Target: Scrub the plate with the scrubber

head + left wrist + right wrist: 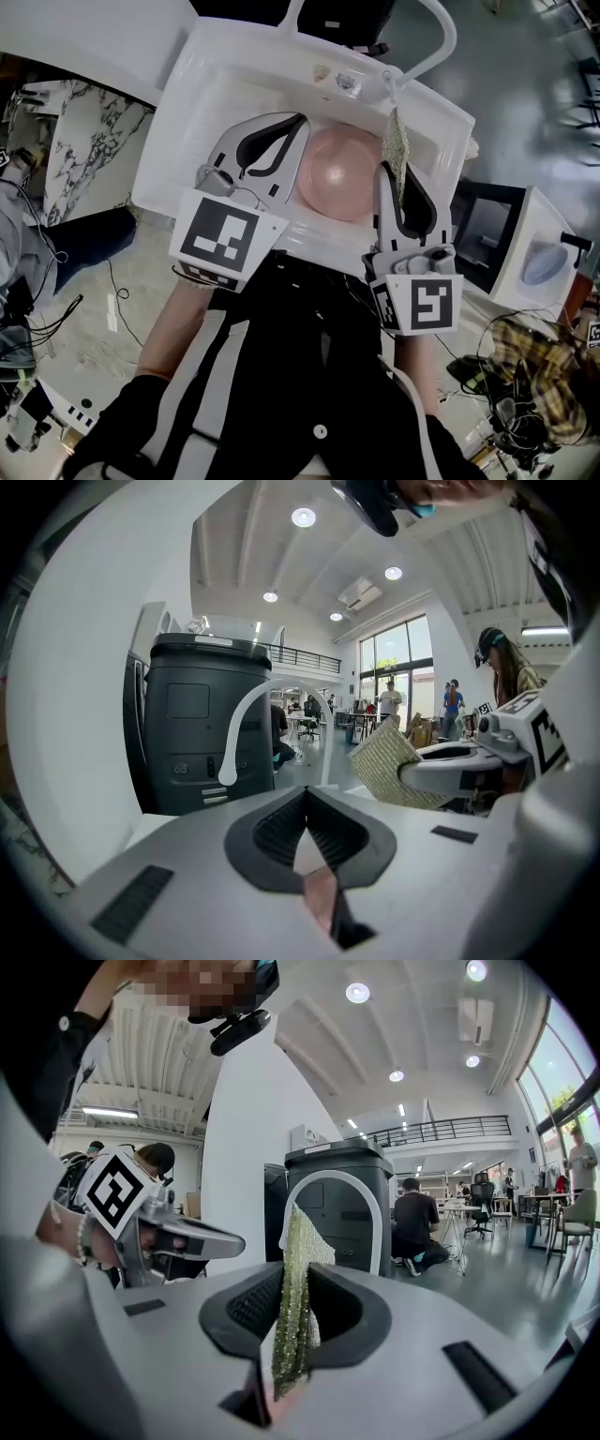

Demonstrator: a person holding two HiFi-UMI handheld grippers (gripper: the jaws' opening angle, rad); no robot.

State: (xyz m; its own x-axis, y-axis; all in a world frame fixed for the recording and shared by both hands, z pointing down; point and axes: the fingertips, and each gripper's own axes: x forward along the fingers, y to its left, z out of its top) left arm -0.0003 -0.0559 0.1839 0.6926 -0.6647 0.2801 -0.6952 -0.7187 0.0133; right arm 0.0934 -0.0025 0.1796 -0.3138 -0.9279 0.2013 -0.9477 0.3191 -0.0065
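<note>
A round pink plate point(342, 173) lies in the white sink point(187, 122). My left gripper point(302, 122) hovers over the plate's left edge, its jaws shut with nothing between the tips point(307, 797); pink shows through the gap behind them. My right gripper point(394, 173) stands over the plate's right edge, shut on a green-yellow mesh scrubber point(397, 141). The scrubber point(298, 1269) sticks up on edge from the jaws point(286, 1335). From the left gripper view the scrubber point(384, 761) and right gripper point(450, 769) show at right.
A white arched faucet point(441, 37) rises over the sink's back right corner. A dark grey bin point(206, 724) stands behind the sink. A marble counter point(84, 141) lies to the left. Cables and a checked cloth point(534, 384) lie on the floor.
</note>
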